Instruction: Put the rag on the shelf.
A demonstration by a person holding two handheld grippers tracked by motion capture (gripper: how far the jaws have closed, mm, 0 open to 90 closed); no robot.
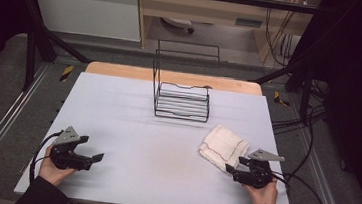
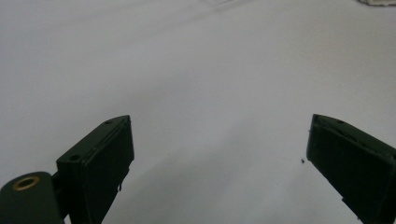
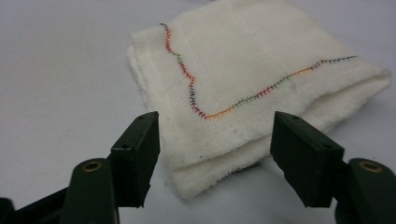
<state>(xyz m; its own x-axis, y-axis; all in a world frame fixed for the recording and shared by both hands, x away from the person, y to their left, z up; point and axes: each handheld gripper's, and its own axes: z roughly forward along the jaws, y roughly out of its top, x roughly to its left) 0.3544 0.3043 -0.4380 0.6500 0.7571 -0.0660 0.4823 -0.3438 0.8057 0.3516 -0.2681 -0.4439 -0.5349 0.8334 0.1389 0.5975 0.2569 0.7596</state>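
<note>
A folded white towel (image 1: 221, 143) with a multicoloured stitched line lies on the pale table (image 1: 132, 122) at the right, seen close up in the right gripper view (image 3: 247, 60). My right gripper (image 1: 233, 165) sits at the towel's near corner. Its jaws stand apart on either side of that corner (image 3: 215, 126) without pressing on it. My left gripper (image 1: 93, 149) rests low over the bare table at the near left, jaws wide apart with nothing between them (image 2: 219, 126).
A black wire rack (image 1: 181, 102) stands at the back middle of the table, in front of a wooden strip (image 1: 121, 71). Black cables (image 1: 306, 189) trail off the table's right side. A dark frame surrounds the table.
</note>
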